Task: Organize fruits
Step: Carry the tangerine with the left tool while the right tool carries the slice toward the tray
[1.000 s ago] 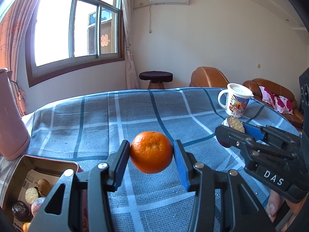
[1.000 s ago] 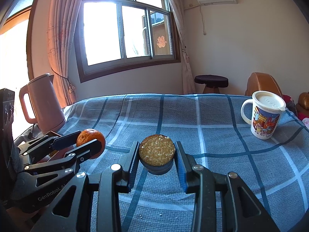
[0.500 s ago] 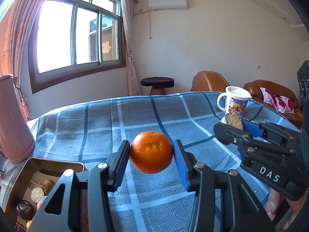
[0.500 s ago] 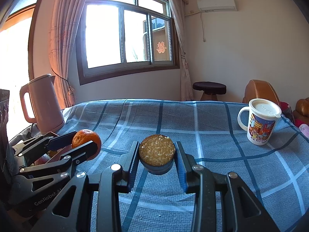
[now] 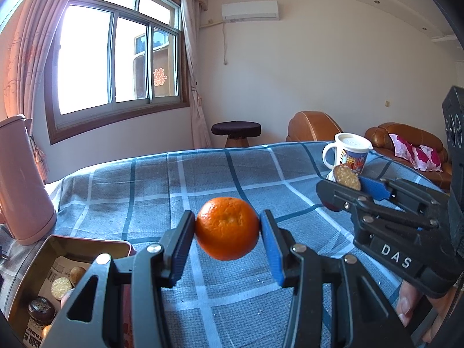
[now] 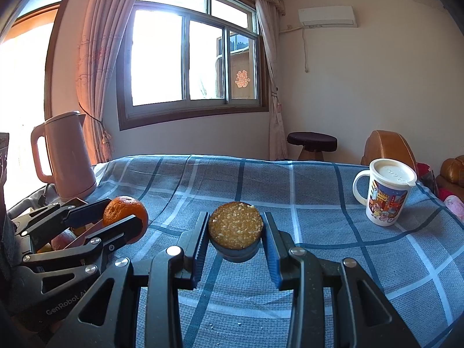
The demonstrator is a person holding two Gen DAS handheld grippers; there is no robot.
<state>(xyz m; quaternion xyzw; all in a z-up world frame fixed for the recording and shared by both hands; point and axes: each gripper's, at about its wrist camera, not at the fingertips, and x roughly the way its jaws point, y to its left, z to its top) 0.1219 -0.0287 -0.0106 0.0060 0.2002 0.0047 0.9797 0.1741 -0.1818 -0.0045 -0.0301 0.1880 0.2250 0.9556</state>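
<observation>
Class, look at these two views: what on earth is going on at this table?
A person holds a gripper in each hand above a blue checked tablecloth. The left gripper clamps a mandarin orange; the right gripper clamps a round crumb-topped cake. Both are held in the air. An open tin with more treats sits at the left.

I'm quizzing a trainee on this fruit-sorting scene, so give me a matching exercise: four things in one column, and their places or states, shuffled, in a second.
Things:
1. orange
2. round crumb-topped cake
3. mug
4. pink kettle

Places or states:
A. standing on the cloth, lid on, far right
B. clamped in the right gripper
C. clamped in the left gripper
D. standing at the table's left edge

Pairs: 1-C, 2-B, 3-A, 4-D
</observation>
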